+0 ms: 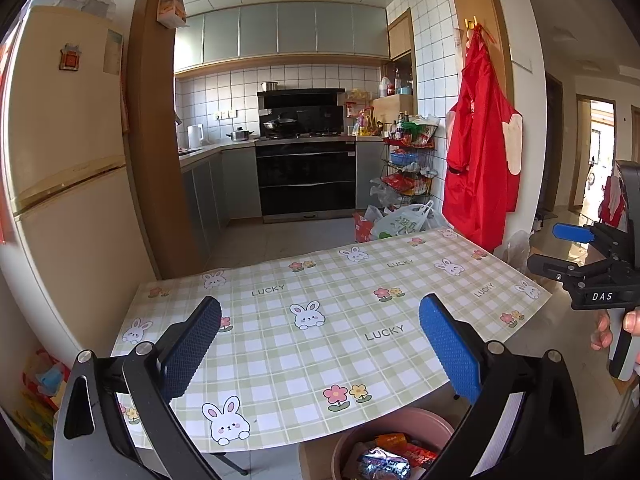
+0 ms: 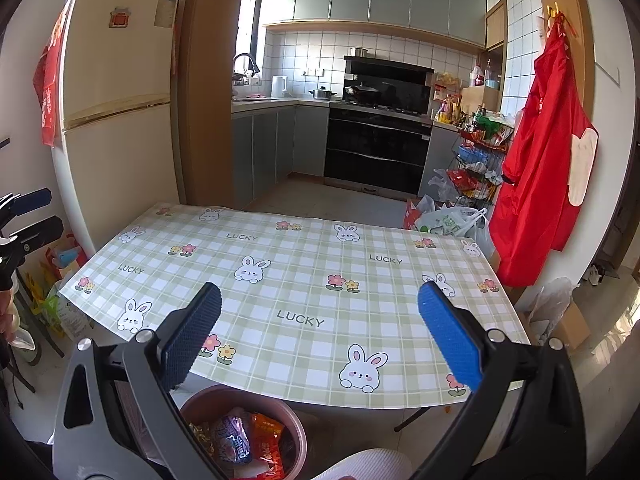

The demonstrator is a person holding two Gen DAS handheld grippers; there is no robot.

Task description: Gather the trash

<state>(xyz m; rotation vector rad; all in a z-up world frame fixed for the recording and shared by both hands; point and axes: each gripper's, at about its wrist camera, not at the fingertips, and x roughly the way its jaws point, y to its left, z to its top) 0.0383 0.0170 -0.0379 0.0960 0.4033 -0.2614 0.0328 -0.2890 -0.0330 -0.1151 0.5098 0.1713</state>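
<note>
A pink bin [image 1: 404,420] stands on the floor under the table's near edge; it also shows in the right wrist view [image 2: 296,436]. It holds snack wrappers, among them a silver-purple one [image 1: 384,465] [image 2: 232,440] and an orange one [image 2: 268,440]. The table [image 1: 320,344] [image 2: 304,280] has a checked rabbit cloth with no wrappers on it. My left gripper [image 1: 320,344] is open and empty above the near edge. My right gripper [image 2: 320,332] is open and empty above the near edge. The right gripper also shows at the right in the left wrist view [image 1: 576,252], and the left gripper at the left edge in the right wrist view [image 2: 36,216].
A cream fridge [image 1: 64,160] stands left of the table. A red apron [image 1: 480,152] hangs on the wall at right. Plastic bags [image 1: 400,220] and a wire rack [image 1: 408,160] sit on the kitchen floor beyond the table. Boxes and bags lie at the floor's left [image 2: 60,280].
</note>
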